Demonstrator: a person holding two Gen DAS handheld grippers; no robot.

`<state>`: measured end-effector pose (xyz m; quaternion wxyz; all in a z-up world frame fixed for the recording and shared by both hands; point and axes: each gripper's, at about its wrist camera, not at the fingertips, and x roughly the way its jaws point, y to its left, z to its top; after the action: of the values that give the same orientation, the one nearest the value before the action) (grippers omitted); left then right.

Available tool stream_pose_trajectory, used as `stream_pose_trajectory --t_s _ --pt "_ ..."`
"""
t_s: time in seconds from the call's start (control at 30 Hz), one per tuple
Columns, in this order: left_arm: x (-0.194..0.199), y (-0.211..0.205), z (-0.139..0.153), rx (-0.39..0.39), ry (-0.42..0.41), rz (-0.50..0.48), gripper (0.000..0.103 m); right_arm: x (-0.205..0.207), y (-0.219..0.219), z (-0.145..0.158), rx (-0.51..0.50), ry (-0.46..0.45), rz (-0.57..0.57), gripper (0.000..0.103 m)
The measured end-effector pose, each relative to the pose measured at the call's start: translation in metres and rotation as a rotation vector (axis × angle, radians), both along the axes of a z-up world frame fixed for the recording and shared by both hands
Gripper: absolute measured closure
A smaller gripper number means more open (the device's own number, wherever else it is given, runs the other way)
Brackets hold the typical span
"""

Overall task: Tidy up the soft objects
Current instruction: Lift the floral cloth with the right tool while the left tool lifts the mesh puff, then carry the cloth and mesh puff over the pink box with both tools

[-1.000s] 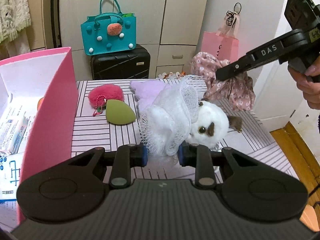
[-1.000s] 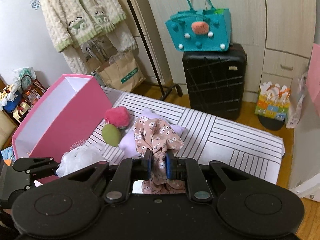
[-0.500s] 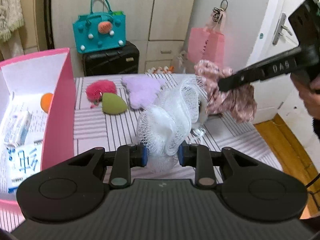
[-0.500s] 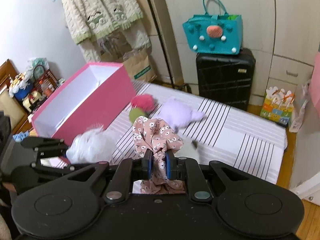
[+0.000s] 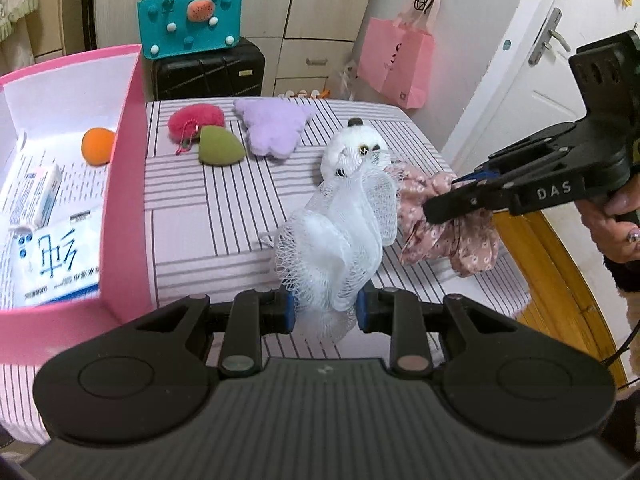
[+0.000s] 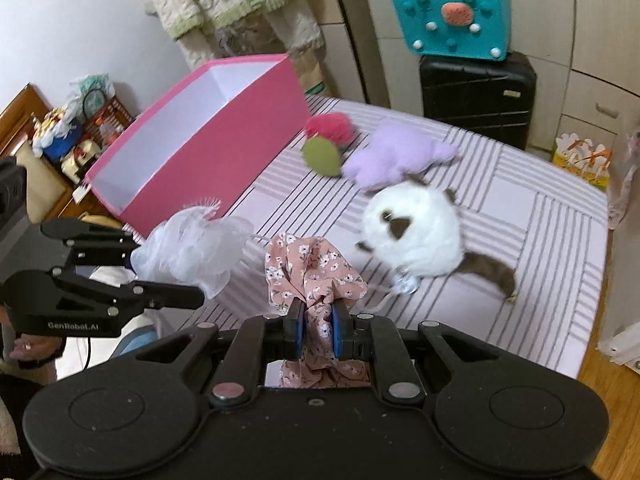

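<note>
My left gripper (image 5: pixel 325 309) is shut on a white mesh bath puff (image 5: pixel 340 236) and holds it above the striped table (image 5: pixel 208 216). My right gripper (image 6: pixel 317 326) is shut on a pink floral cloth (image 6: pixel 312 272); it also shows in the left wrist view (image 5: pixel 448 236). A white plush cat (image 6: pixel 416 232) lies on the table. A purple plush (image 5: pixel 272 128), a red pompom (image 5: pixel 196 118) and a green sponge (image 5: pixel 218 146) lie at the far side. The pink box (image 5: pixel 128 152) stands open at the left.
The box holds an orange ball (image 5: pixel 98 146) and paper packets (image 5: pixel 52 252). A black suitcase (image 5: pixel 208 70) with a teal bag (image 5: pixel 190 18) stands behind the table. A pink paper bag (image 5: pixel 396 62) hangs by the white door (image 5: pixel 532 64).
Both grippers have pulled back and up with their loads. The puff has lifted off the plush cat, which now lies uncovered. The floral cloth has come lower, beside the puff.
</note>
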<state>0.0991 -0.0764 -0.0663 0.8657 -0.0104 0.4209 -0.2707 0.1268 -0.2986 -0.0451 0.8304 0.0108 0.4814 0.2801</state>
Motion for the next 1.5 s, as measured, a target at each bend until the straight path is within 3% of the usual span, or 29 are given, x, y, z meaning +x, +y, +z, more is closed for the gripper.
stream_pose_trajectory --t_s 0.43,0.77,1.03,1.4,1.5 --pt "-0.04 0.039 0.029 0.049 0.021 -0.036 0.076 -0.033 0.049 0.018 0.031 0.029 0.118 0.086" --pt "-0.048 0.098 0.086 0.059 -0.137 0.056 0.076 -0.026 0.096 0.072 0.074 -0.064 0.205 0.086" --pt "-0.012 0.129 0.094 0.08 -0.168 0.132 0.076 0.015 0.138 0.09 0.153 -0.093 0.239 0.086" --pt "0.057 0.164 0.092 0.144 -0.191 0.262 0.076 0.088 0.198 0.111 0.139 -0.177 0.233 0.086" --pt "0.075 0.164 0.084 0.196 -0.203 0.27 0.076 0.111 0.214 0.107 0.123 -0.185 0.215 0.086"
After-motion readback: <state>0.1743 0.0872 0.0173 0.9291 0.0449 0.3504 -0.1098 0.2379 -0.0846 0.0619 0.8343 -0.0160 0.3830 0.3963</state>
